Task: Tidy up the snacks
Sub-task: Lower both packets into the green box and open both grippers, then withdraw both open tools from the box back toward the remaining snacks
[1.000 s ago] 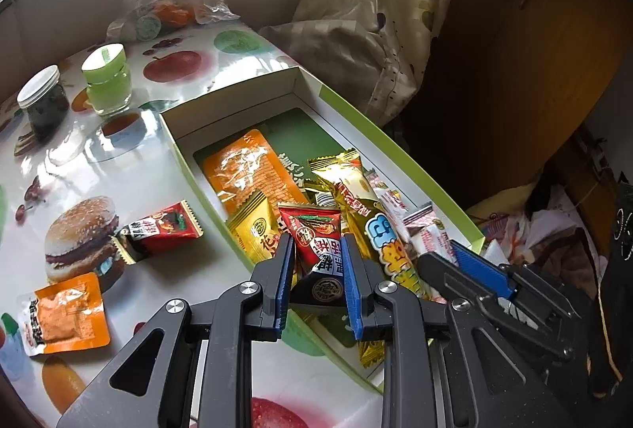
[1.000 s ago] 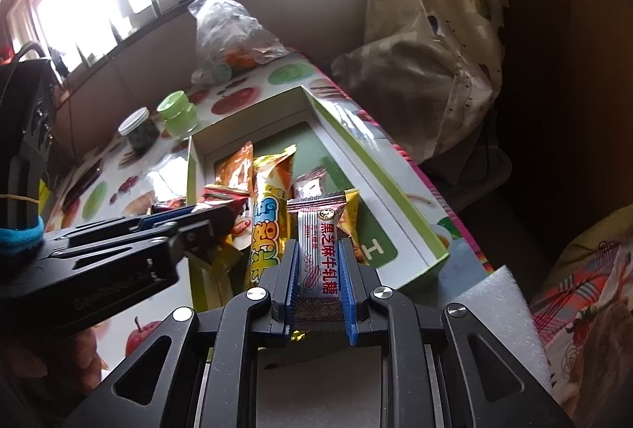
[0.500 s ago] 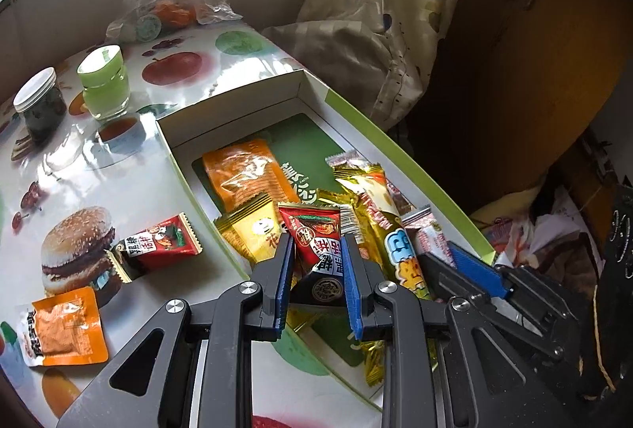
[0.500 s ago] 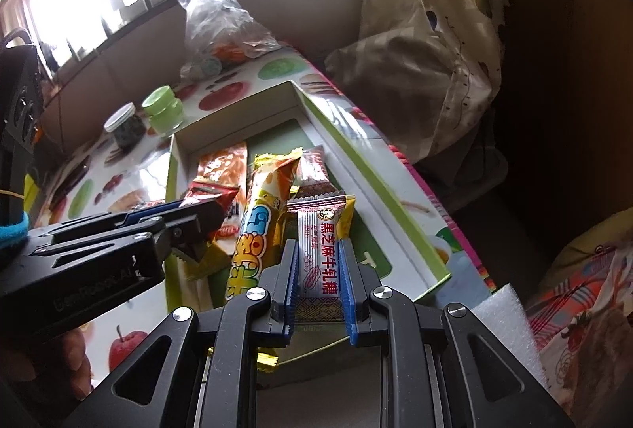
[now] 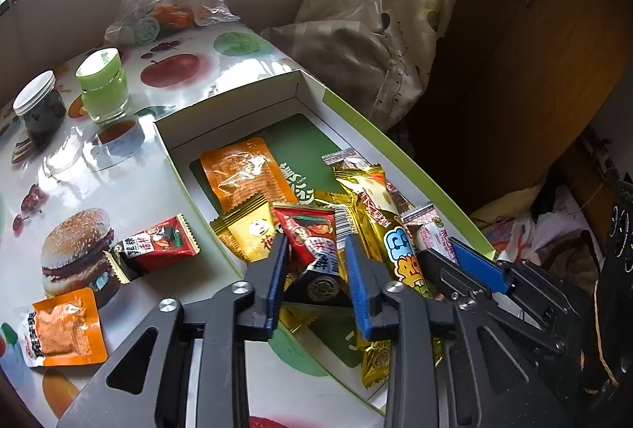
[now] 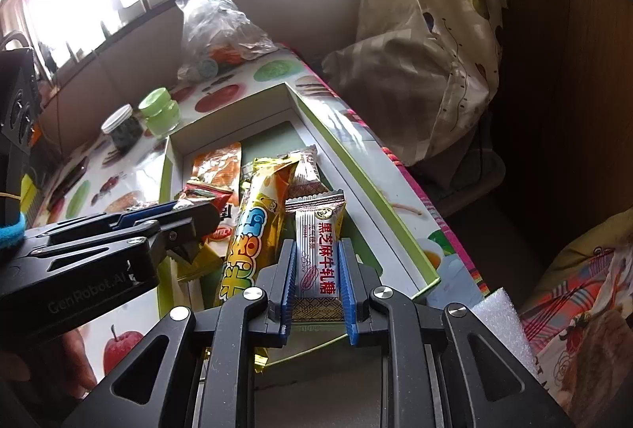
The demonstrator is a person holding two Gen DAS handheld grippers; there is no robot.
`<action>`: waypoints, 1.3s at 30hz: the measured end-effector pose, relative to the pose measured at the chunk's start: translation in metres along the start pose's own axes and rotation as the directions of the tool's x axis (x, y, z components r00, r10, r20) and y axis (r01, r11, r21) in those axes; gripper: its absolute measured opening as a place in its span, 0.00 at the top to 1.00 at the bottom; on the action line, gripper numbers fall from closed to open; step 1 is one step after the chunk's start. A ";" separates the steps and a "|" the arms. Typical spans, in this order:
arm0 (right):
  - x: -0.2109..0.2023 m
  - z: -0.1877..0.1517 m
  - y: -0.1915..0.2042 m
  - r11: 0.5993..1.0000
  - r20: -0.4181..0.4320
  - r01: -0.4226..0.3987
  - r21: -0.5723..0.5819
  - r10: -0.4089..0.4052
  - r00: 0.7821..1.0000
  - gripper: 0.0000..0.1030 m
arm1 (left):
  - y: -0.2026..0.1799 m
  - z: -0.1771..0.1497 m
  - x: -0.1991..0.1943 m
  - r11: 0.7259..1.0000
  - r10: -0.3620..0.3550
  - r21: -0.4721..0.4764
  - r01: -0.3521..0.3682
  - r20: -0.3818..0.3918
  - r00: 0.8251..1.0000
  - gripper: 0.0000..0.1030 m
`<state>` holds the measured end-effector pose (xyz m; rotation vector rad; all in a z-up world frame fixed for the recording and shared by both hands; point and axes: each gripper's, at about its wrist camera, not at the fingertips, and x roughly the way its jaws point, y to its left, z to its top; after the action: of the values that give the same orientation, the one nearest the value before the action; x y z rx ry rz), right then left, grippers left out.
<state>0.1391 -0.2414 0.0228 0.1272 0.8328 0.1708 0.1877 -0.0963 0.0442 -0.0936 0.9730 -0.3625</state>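
Your left tool (image 5: 316, 266) has just been opening around a red packet (image 5: 312, 238) over the box (image 5: 395, 151); right tool (image 6: 318, 269) grips a sesame nougat bar (image 6: 316, 250). Two packets (image 5: 154, 246) left of the left tool remain on the surface (image 5: 130, 171).

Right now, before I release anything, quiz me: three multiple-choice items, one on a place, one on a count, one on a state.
1. The green jar stands:
A on the floor
B on the table beside the dark jar
C inside the plastic bag

2. Packets on the table outside the box:
A none
B two
C five

3. The right gripper is:
A open, empty
B shut on the white bar
C shut on a jar

Answers:
1. B: both jars stand side by side on the table.
2. B: a red packet and an orange packet lie there.
3. B: its pads press the bar's sides.
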 end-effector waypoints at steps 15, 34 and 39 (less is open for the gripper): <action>-0.006 0.000 0.003 1.000 0.009 0.006 0.011 -0.006 1.000 0.77 | 0.001 -0.002 -0.004 1.000 0.003 -0.009 -0.003 0.003 1.000 0.64; -0.024 -0.003 0.007 1.000 0.053 0.016 0.004 -0.016 0.998 0.64 | -0.004 -0.008 -0.032 1.000 0.020 0.006 -0.020 0.056 0.998 0.63; -0.031 -0.004 0.010 1.000 0.065 0.019 0.004 -0.019 0.998 0.63 | -0.003 -0.011 -0.042 1.000 0.024 0.006 -0.025 0.074 0.997 0.63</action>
<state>0.1151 -0.2375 0.0441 0.1275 0.7693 0.1468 0.1559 -0.0841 0.0720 -0.0884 0.8990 -0.3372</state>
